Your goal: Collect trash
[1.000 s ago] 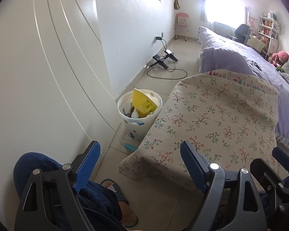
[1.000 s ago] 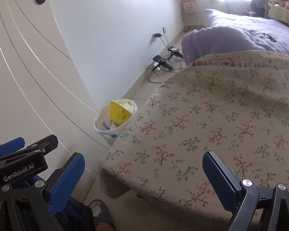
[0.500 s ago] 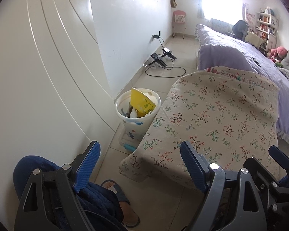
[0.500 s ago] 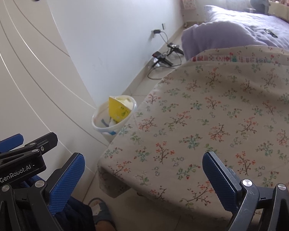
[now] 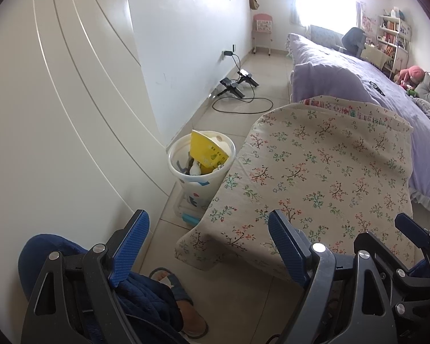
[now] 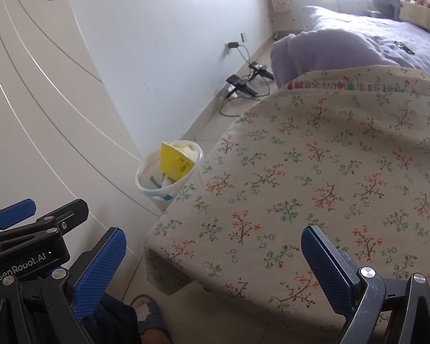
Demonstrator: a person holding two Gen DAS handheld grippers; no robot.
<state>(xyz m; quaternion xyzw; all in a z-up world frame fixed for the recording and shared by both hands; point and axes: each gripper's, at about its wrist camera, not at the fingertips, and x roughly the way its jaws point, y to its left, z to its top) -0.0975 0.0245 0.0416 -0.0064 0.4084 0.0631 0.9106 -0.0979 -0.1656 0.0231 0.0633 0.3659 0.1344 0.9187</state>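
While both tongs stay unclenched and empty, we hold the left tongs (image 5: 206,246) and right tongs (image 6: 212,261) over the near edge of the floral-covered worktop (image 5: 324,172). Just left of that worktop, the white trash bin (image 5: 199,177) stands on the floor, a yellow packet (image 5: 206,153) sticking out.

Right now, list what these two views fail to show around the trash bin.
- Trash bin bottom contents, both views: hidden under the yellow packet, too small.
- Bin base, right wrist view: behind the floral cloth.
- Floor under the cloth: covered.
- Packet print: too small.
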